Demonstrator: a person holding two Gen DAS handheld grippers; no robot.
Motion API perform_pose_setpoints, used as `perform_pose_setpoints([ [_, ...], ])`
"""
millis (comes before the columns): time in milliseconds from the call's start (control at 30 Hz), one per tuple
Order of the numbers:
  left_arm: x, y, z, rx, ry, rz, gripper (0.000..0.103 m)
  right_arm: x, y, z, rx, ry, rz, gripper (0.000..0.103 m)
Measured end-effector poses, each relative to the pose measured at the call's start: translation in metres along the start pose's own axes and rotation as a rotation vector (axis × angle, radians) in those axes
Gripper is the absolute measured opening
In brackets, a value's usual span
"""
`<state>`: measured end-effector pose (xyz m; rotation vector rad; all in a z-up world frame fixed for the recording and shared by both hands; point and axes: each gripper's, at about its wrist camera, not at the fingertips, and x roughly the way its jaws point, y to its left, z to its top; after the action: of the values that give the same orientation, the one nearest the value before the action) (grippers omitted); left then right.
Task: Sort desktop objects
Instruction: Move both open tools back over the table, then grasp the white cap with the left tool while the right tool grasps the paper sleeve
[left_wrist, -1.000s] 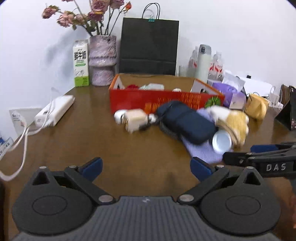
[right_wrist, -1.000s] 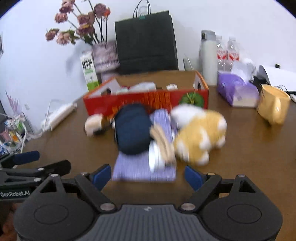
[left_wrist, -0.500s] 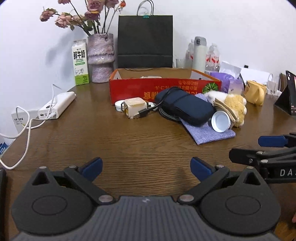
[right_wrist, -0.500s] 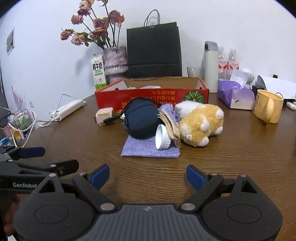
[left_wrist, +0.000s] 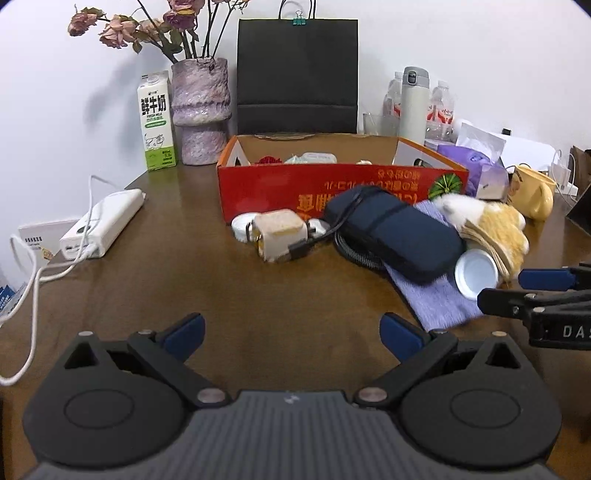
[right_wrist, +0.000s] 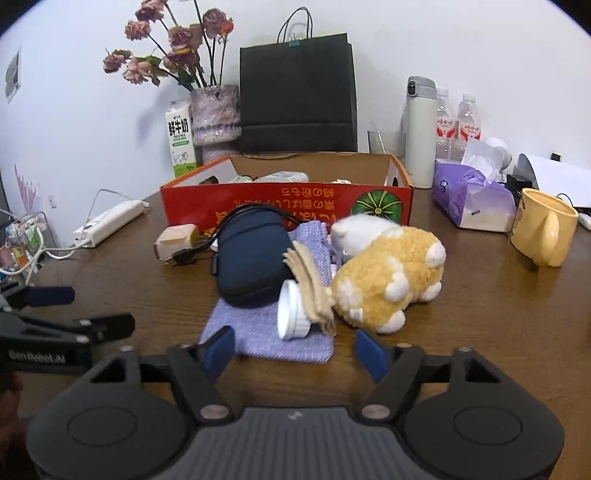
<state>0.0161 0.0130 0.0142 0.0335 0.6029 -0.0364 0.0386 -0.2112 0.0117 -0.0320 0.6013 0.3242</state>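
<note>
hidden: white cap (right_wrist: 291, 314) half behind paper strips (right_wrist: 308, 284); box (left_wrist: 332, 184) contents mostly behind its wall | cut off: white cable (left_wrist: 33, 295) at left edge | blurred: stuffed toy (left_wrist: 491, 225), centre right

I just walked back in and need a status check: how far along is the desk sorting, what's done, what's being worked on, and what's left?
Done: a few small items already lie in the red box. In hand: nothing. The right gripper has just been closing its jaws but holds nothing, at the near edge of the purple cloth; the left gripper is open. Left: the navy pouch, plush toy, white cap, charger and cloth.
</note>
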Motion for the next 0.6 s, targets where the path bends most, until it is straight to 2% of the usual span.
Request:
perform_pose_setpoints([
  [233, 0.036, 0.0, 0.024, -0.01, 0.039, -0.039, 0.1, 0.016, -0.003, 0.013, -0.013, -0.009, -0.008, 0.065],
  [300, 0.047, 0.002, 0.032, -0.015, 0.041, -0.032, 0.099, 0.02, -0.002, 0.014, -0.023, -0.006, -0.017, 0.058],
  [367, 0.054, 0.007, 0.041, -0.035, 0.044, -0.024, 0.087, 0.021, -0.001, 0.014, -0.03, 0.002, -0.012, 0.049],
  [467, 0.05, 0.007, 0.049, -0.043, 0.033, -0.094, 0.086, 0.016, -0.002, 0.013, -0.028, -0.003, 0.0, 0.047],
  [567, 0.041, -0.006, 0.043, -0.007, 0.023, -0.197, 0.086, 0.015, -0.006, 0.012, -0.005, 0.007, 0.034, 0.036],
  [600, 0.04, -0.012, 0.039, 0.011, 0.024, -0.216, 0.086, 0.017, -0.008, 0.012, 0.013, 0.01, 0.046, 0.028],
])
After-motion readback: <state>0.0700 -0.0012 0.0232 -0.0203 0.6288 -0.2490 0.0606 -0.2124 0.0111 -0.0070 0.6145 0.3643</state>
